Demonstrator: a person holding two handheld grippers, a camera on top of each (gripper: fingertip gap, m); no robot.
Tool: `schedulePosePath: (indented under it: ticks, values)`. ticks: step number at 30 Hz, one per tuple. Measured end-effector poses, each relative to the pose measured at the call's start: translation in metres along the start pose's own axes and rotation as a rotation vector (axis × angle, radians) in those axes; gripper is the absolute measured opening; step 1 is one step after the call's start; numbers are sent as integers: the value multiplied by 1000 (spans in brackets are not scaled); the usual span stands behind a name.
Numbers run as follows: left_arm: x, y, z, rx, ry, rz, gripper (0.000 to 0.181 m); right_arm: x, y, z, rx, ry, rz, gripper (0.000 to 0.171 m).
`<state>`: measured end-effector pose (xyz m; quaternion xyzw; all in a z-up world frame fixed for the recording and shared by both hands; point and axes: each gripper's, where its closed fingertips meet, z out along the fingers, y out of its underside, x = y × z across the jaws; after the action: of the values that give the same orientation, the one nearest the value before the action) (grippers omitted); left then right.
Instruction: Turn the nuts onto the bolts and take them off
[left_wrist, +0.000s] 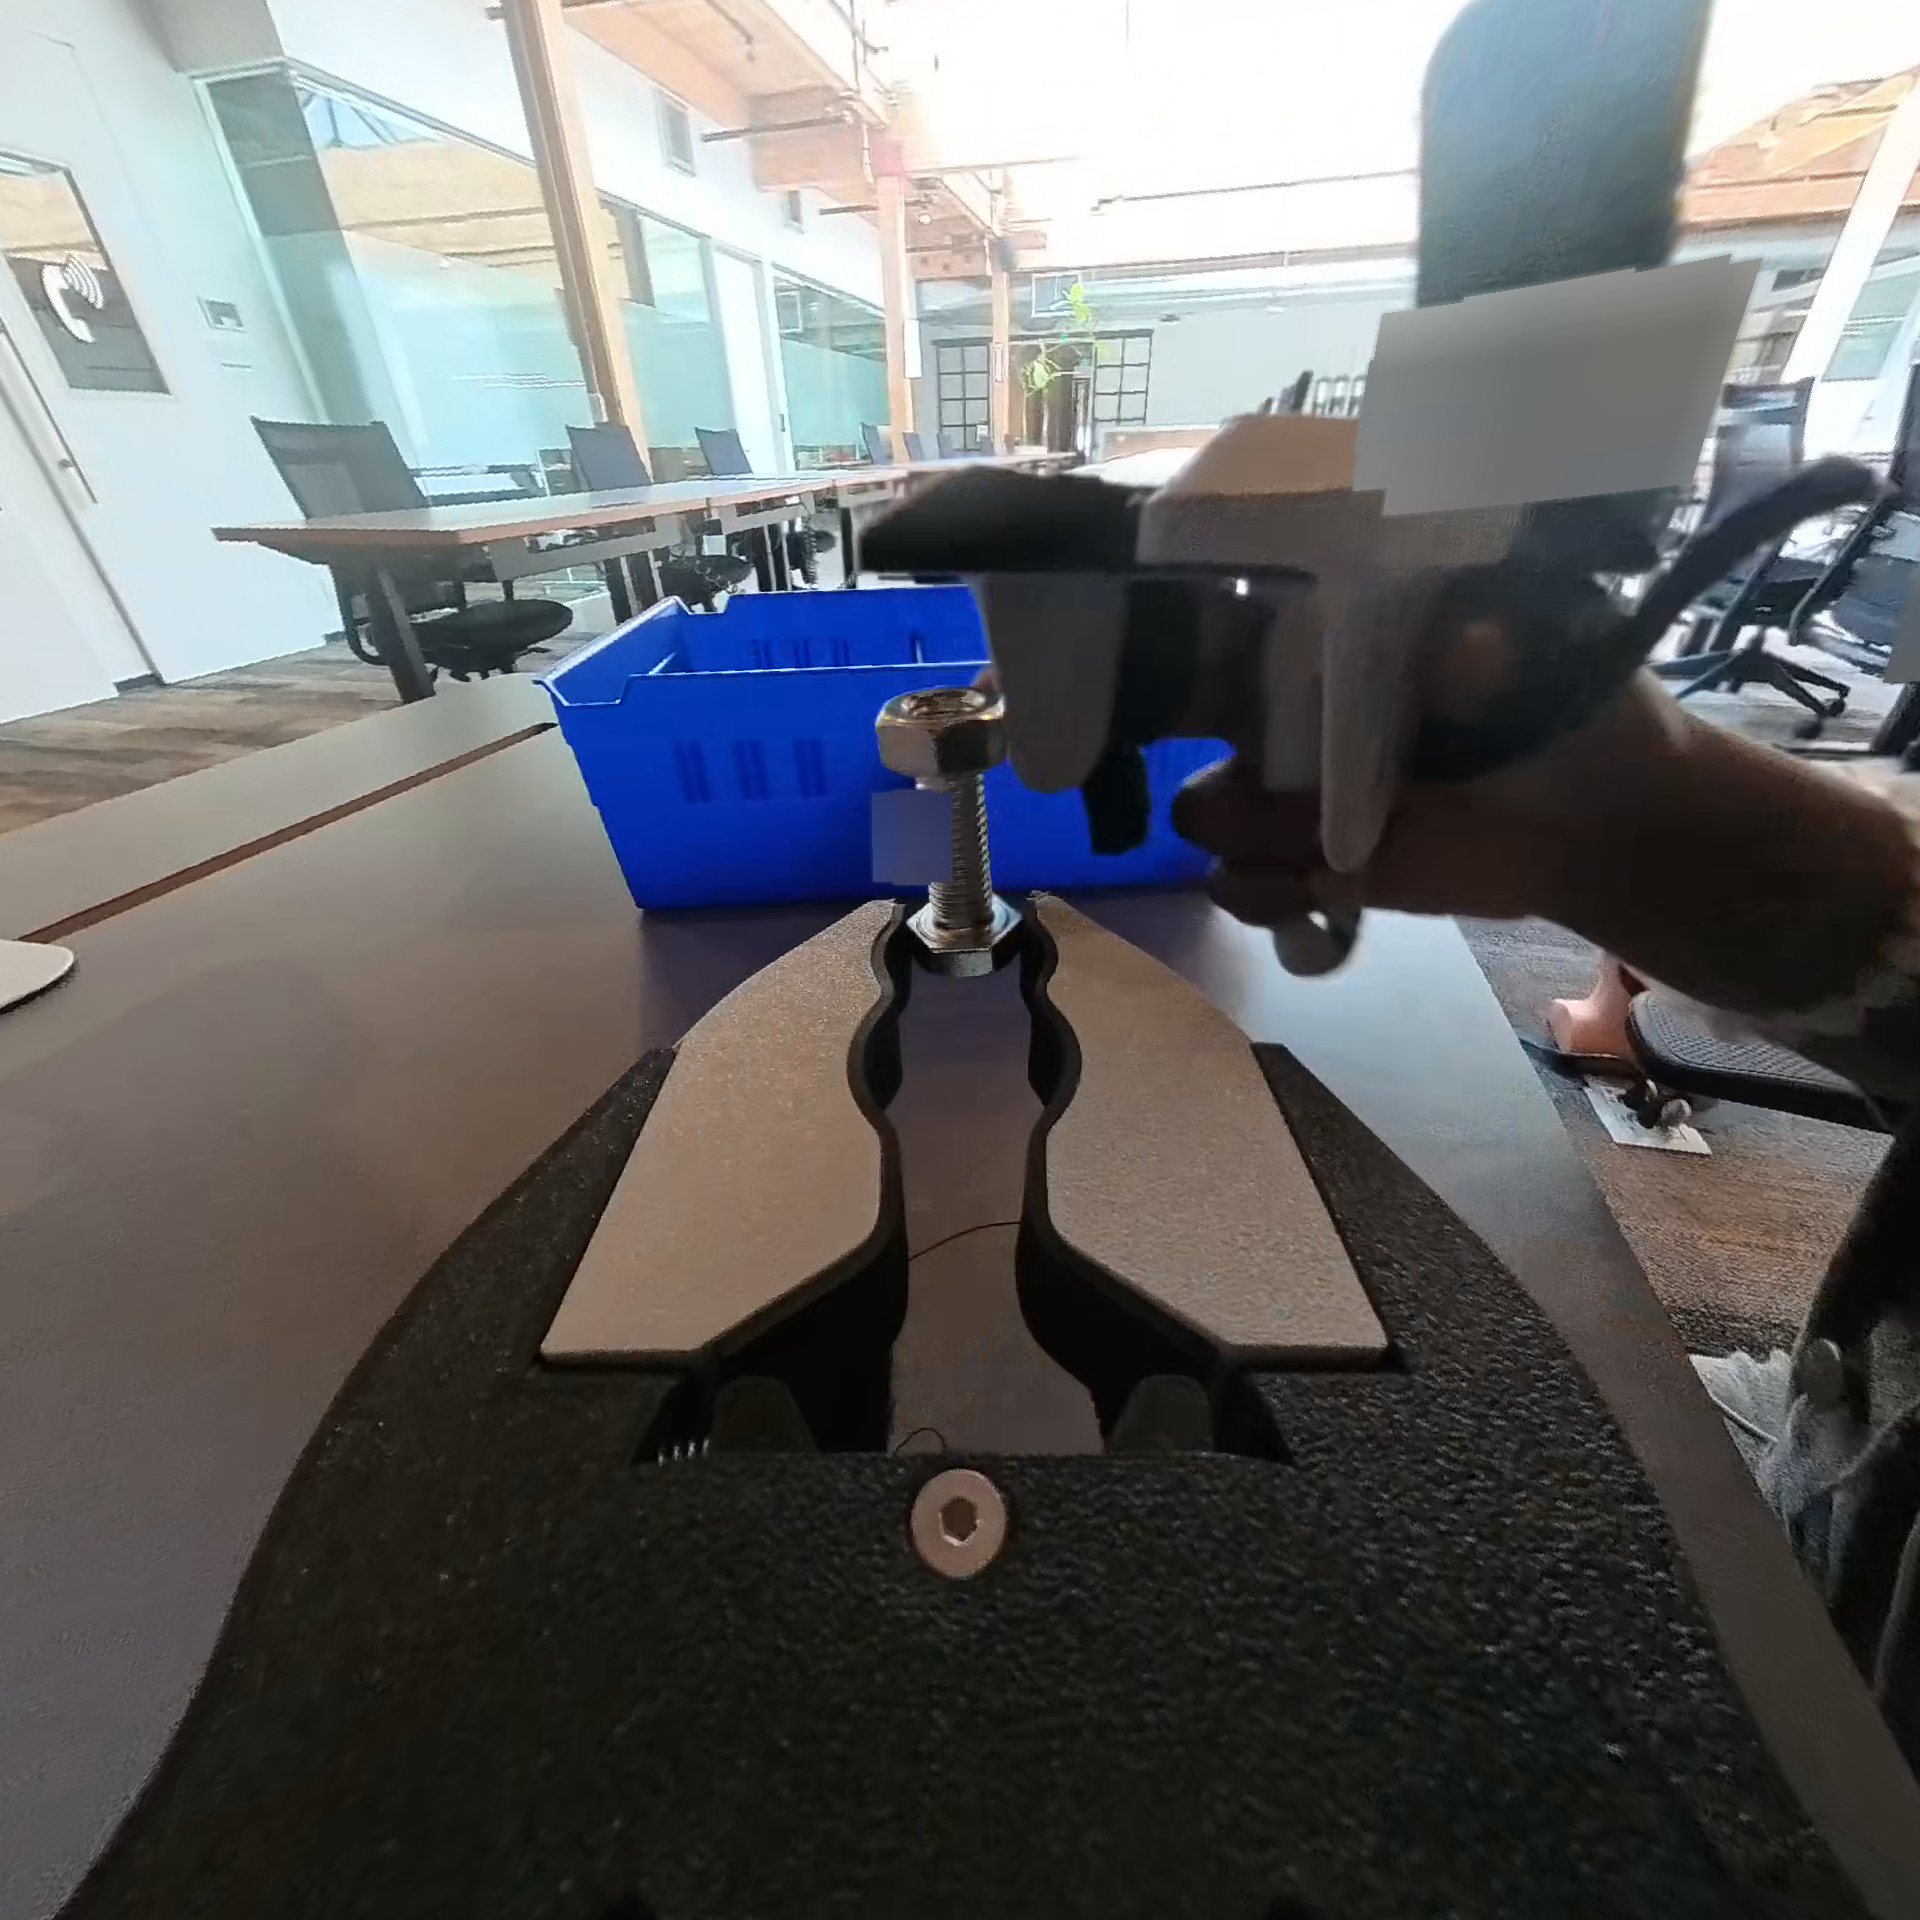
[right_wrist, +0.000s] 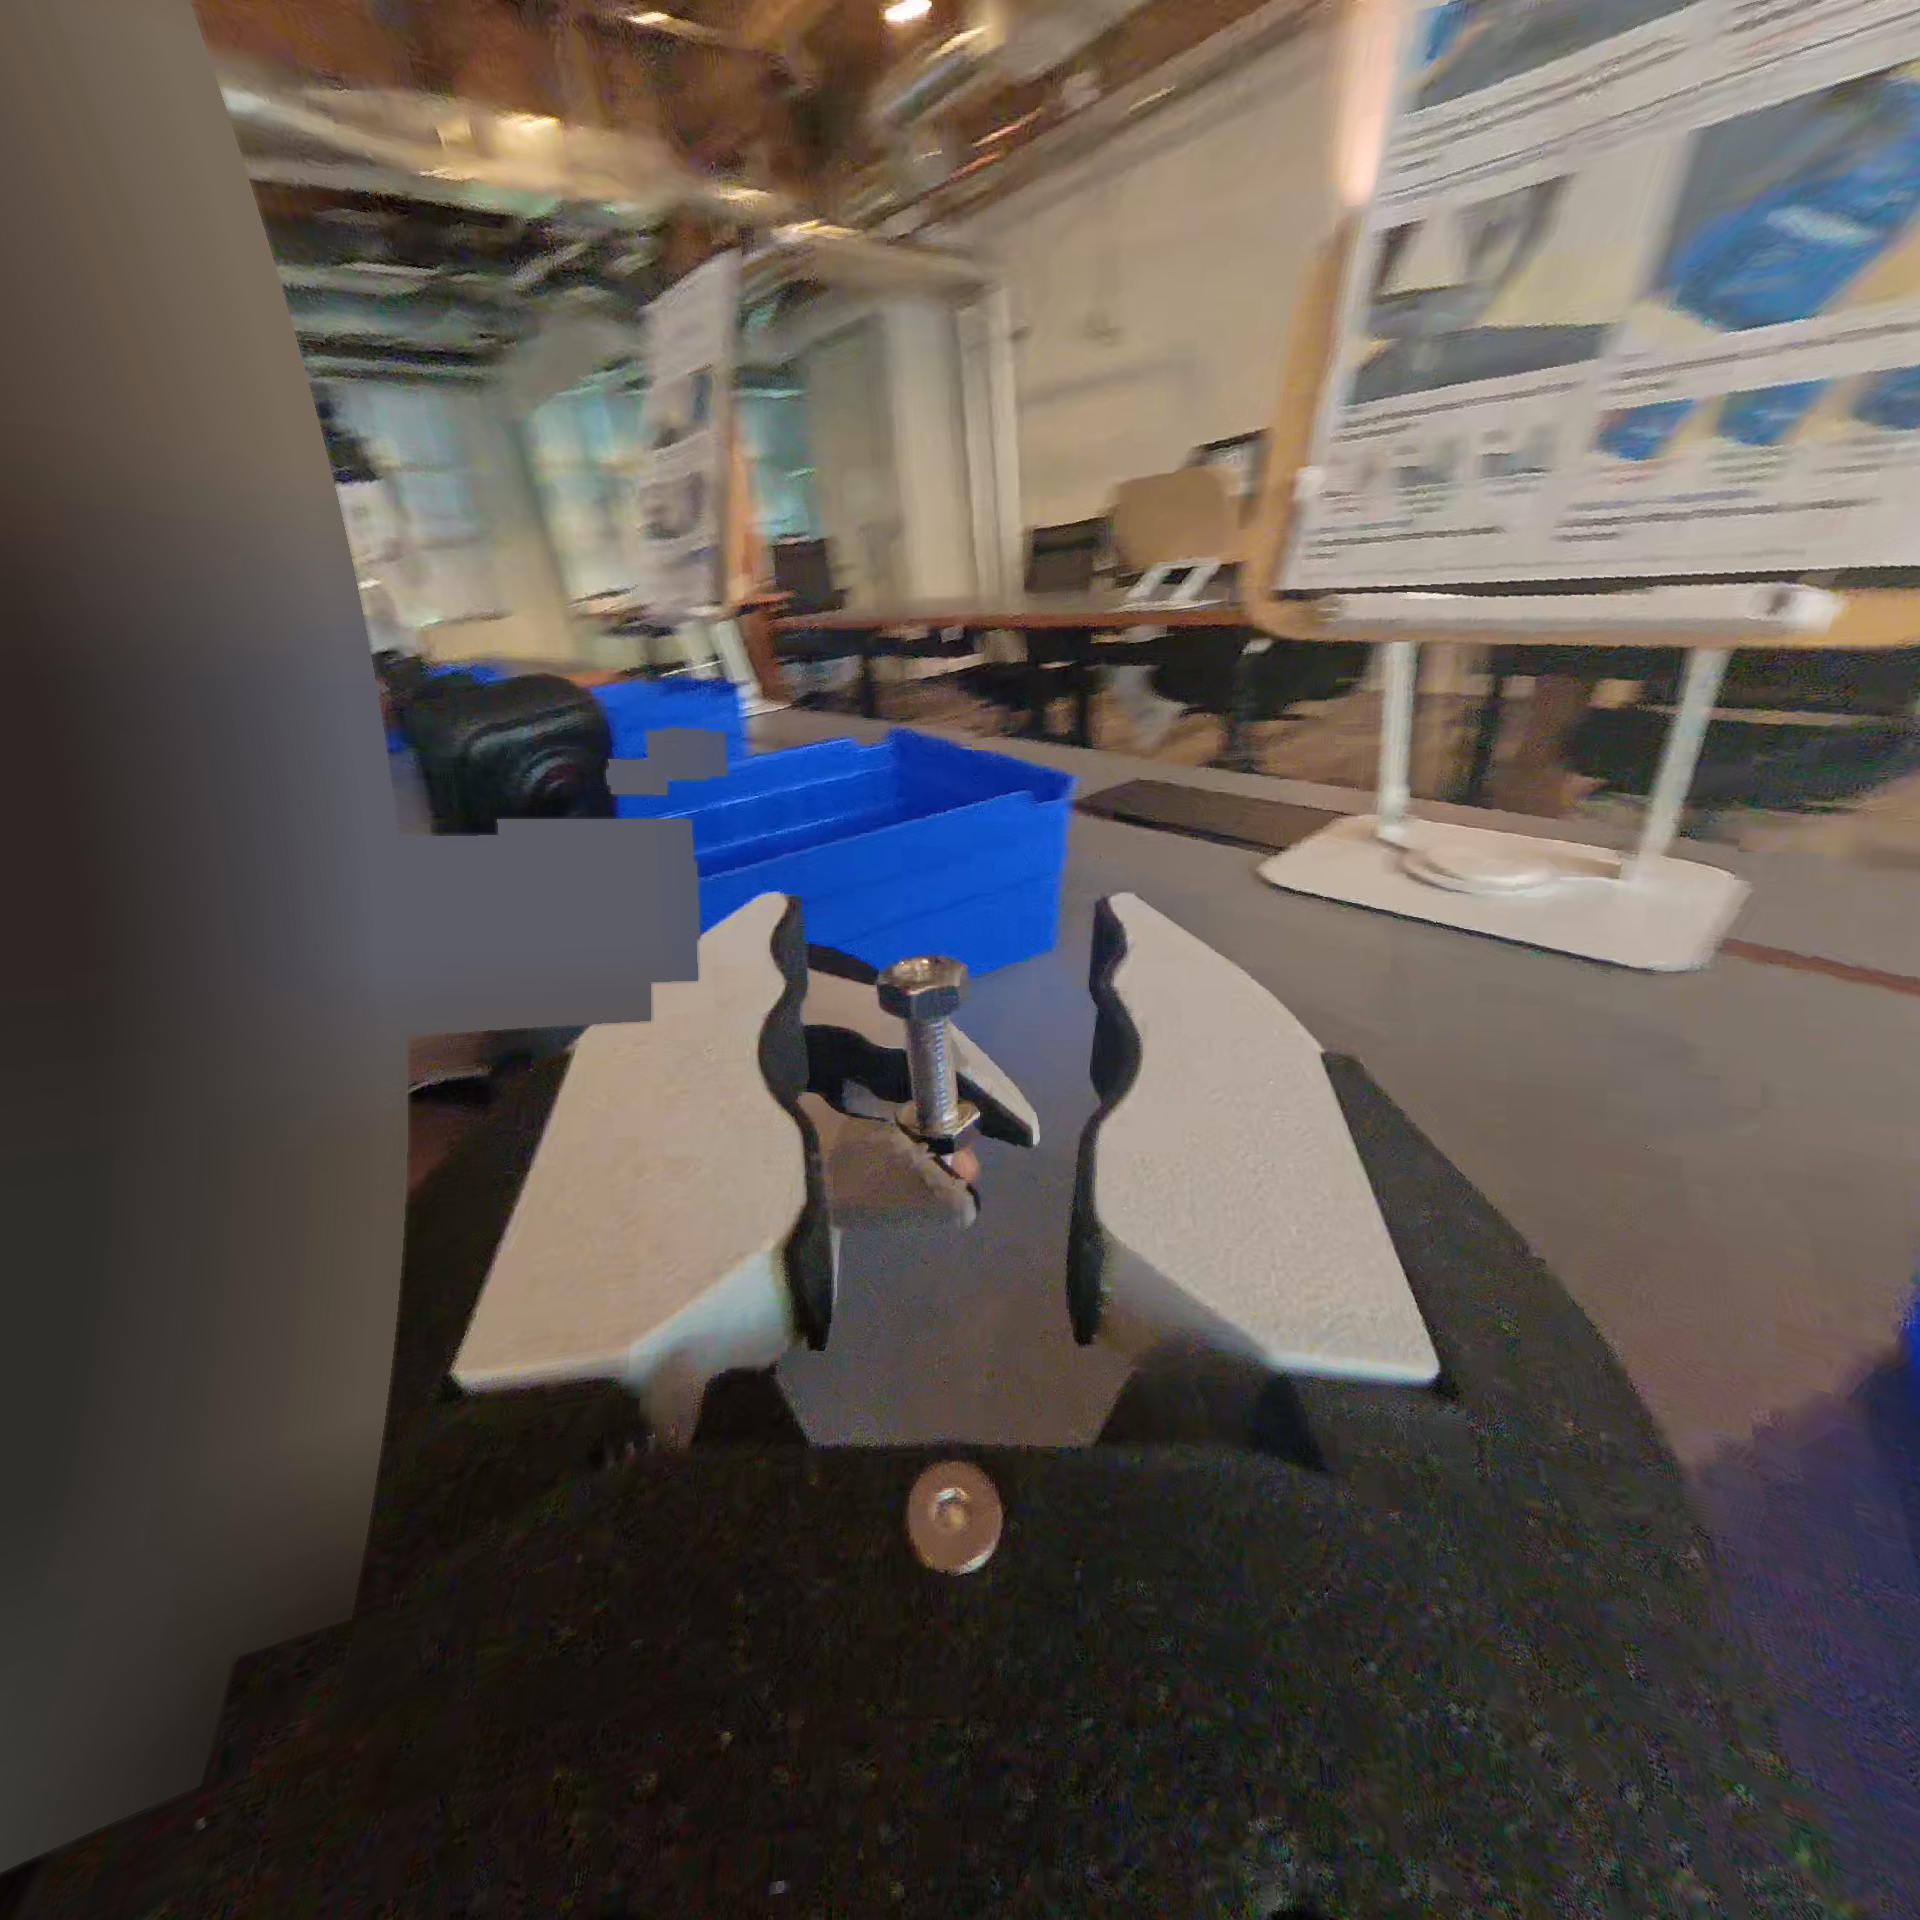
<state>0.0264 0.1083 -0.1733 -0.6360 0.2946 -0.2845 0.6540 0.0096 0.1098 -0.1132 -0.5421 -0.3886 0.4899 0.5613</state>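
Note:
A steel bolt (left_wrist: 954, 852) stands upright on the dark table (left_wrist: 312, 1039), head down. A hex nut (left_wrist: 940, 732) sits at the top of its thread. My left gripper (left_wrist: 964, 920) is shut on the bolt head at the table. My right gripper (left_wrist: 1049, 717), blurred, hangs just right of the nut. In the right wrist view my right gripper (right_wrist: 945, 914) is open wide. There the nut (right_wrist: 923, 987) and bolt (right_wrist: 933, 1070) stand between its fingertips, touching neither. The left gripper (right_wrist: 940, 1127) holds the bolt head from the left.
A blue bin (left_wrist: 748, 790) stands just behind the bolt; it also shows in the right wrist view (right_wrist: 914, 831), with a second blue bin (right_wrist: 665, 707) farther back. A poster board on a white stand (right_wrist: 1507, 883) is at the right. A hand (left_wrist: 1558, 810) holds the right gripper. The left gripper's tips are roughly 6 centimetres from the right gripper's.

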Motion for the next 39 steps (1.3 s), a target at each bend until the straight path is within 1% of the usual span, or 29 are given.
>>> schedulePosePath:
  ticks: [1, 2, 4, 6, 8, 12, 13, 18, 21, 28, 33, 37, 39]
  values:
    - [0, 0, 1, -2, 2, 1, 20, 3, 3, -1, 9, 83, -3, 50]
    - [-1, 0, 2, -2, -4, 2, 20, 5, 6, -2, 6, 152, -18, 54]
    - [1, 0, 1, -4, -3, 4, 20, 4, 16, 0, -27, 222, -59, 54]
    - [0, 1, 2, -2, -5, 5, 20, -2, 23, 4, -61, 236, -91, 51]
    - [0, 1, 2, -3, -5, 7, 20, -2, 25, 5, -74, 268, -130, 41]
    - [1, 1, 2, -3, -2, 6, 20, 0, 26, 4, -97, 303, -183, 28]
    - [1, 1, 2, -4, -1, 6, 20, -1, 26, 4, -98, 296, -182, 19]
    - [3, 1, 1, -6, 14, 9, 20, -4, 27, 3, -102, 231, -200, 17]
    - [4, 1, 2, -3, 34, 0, 20, -8, 27, 4, -102, 103, -208, 17]
    - [15, 3, 3, -17, 111, 6, 20, -18, 29, -5, -75, -430, -211, 17]
    - [20, 1, 3, -10, 146, 2, 20, -24, 29, -8, -69, -738, -188, 17]
    - [25, 1, 3, -4, 178, -3, 20, -28, 29, -12, -75, -974, -104, 17]
    - [26, 1, 3, -5, 184, -3, 20, -28, 29, -14, -80, -1063, -65, 17]
